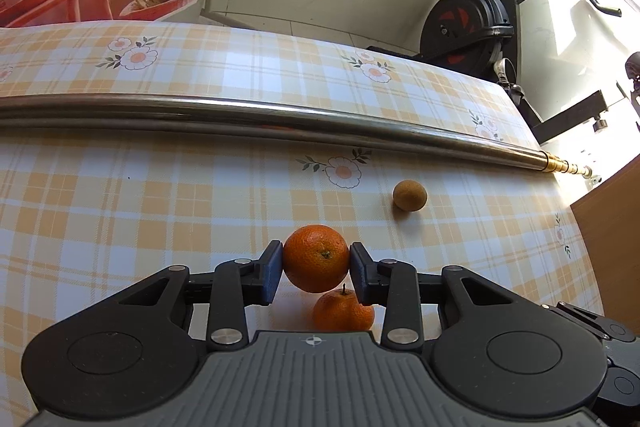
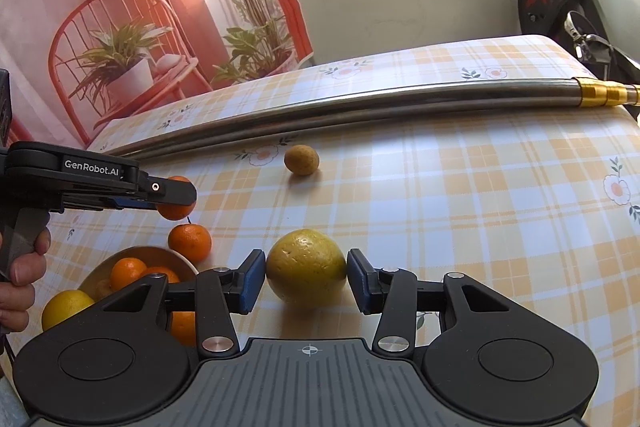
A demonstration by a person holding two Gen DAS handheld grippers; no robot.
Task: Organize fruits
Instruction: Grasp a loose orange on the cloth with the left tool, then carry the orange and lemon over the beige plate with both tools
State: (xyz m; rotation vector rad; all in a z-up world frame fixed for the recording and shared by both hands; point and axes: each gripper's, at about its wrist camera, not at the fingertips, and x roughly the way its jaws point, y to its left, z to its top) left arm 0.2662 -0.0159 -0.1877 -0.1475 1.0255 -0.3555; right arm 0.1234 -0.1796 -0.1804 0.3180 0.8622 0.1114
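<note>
Clamping an orange point(image 1: 316, 258) between its blue pads, the left gripper point(image 1: 316, 263) held it above a second, stemmed orange point(image 1: 343, 310) on the checked tablecloth point(image 1: 120, 207). The right gripper point(image 2: 306, 273) bracketed a yellow citrus point(image 2: 306, 265), pads touching or nearly so; grip uncertain. Beyond lay a small brown fruit point(image 2: 301, 159) and a steel pole point(image 2: 360, 107). Only the right view showed the fruit bowl point(image 2: 160, 253), a hand point(image 2: 18, 283) and "GenRobot.AI" lettering point(image 2: 94, 166).
</note>
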